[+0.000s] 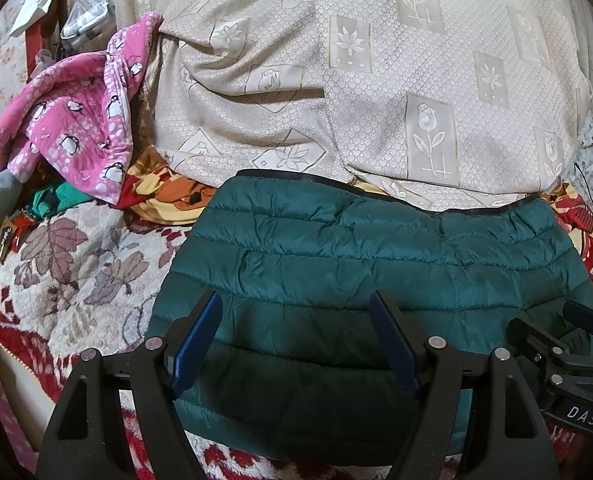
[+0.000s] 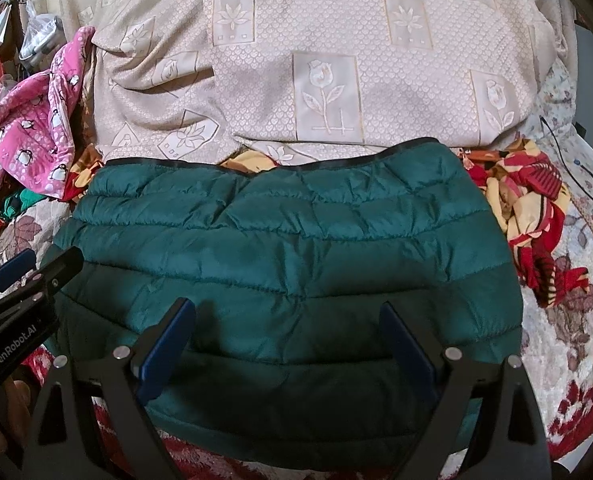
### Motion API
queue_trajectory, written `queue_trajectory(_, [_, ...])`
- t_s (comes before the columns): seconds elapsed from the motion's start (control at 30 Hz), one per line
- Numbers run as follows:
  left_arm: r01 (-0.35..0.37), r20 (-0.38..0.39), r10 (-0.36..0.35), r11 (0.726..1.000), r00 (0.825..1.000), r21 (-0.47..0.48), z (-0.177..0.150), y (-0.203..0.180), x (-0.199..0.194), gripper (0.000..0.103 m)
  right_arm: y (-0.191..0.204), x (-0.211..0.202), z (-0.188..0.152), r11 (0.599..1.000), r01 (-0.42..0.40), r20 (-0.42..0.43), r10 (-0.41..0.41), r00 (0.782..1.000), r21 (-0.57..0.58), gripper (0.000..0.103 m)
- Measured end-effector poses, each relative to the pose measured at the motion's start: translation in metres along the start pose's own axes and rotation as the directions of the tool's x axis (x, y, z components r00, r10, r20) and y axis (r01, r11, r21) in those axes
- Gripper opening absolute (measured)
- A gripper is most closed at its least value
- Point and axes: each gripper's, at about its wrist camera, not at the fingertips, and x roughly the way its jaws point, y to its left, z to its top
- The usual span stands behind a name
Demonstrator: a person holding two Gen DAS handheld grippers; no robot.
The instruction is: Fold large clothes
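A dark green quilted puffer jacket (image 1: 376, 264) lies folded into a rectangle on the bed, its black-trimmed edge at the far side; it also shows in the right wrist view (image 2: 288, 248). My left gripper (image 1: 296, 304) is open and empty above the jacket's near left part. My right gripper (image 2: 288, 312) is open and empty above its near middle. The right gripper shows at the right edge of the left wrist view (image 1: 568, 344). The left gripper shows at the left edge of the right wrist view (image 2: 20, 276).
A cream blanket with flower squares (image 1: 376, 80) rises behind the jacket. A pink penguin-print garment (image 1: 76, 120) lies at the far left. A red and yellow cloth (image 2: 528, 208) lies to the right. The floral bedspread (image 1: 68, 264) is underneath.
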Motion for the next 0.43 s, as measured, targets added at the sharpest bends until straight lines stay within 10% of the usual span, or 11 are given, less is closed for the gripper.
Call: queue_trajectory(0.43, [0.034,0.004,-0.034,0.999,0.999,0.001,-0.0014,0.0084,0.0025,0.064,0.0026,0.0032,-0.0007,1.000,-0.005,-0.011,0.005,1.000,-0.005,0.095])
